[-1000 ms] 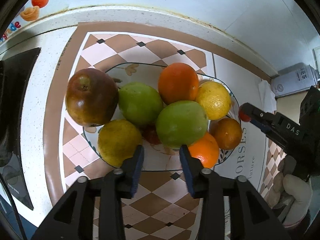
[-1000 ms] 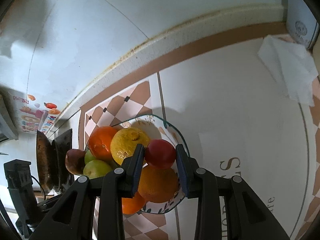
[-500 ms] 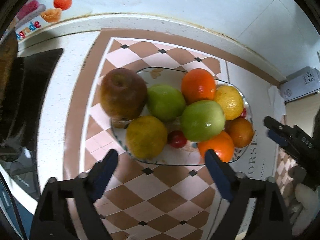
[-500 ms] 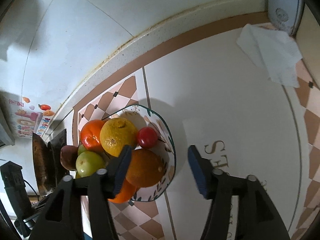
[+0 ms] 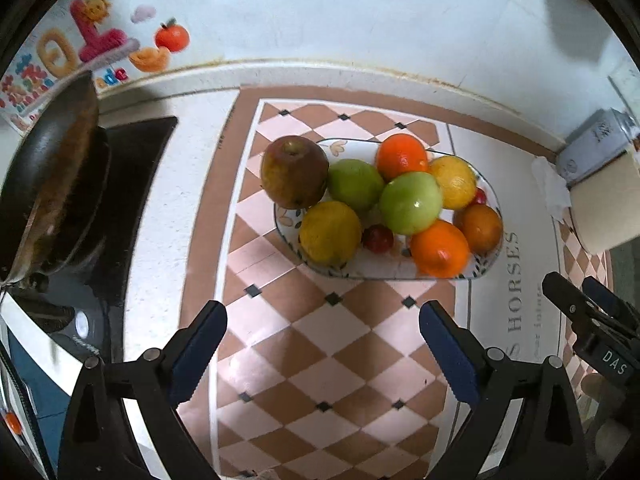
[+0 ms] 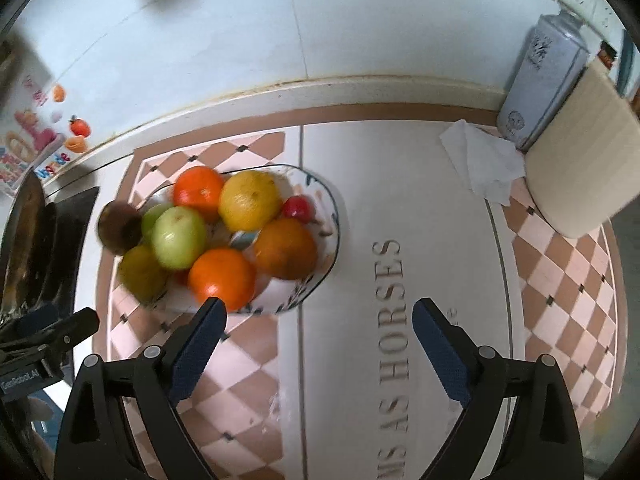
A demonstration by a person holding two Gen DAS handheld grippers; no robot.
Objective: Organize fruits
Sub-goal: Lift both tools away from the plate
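Holding both hand-held grippers, left (image 5: 322, 346) and right (image 6: 318, 342), wide open and empty, I see the fruit plate (image 5: 394, 272) on the bench (image 5: 340, 360).

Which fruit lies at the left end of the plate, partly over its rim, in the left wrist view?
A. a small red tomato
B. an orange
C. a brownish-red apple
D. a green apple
C: the brownish-red apple overhangs the left rim of the plate.

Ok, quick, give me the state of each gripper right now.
Left gripper: open, holding nothing, short of the patterned oval fruit plate.
Right gripper: open, holding nothing, near that plate's edge.
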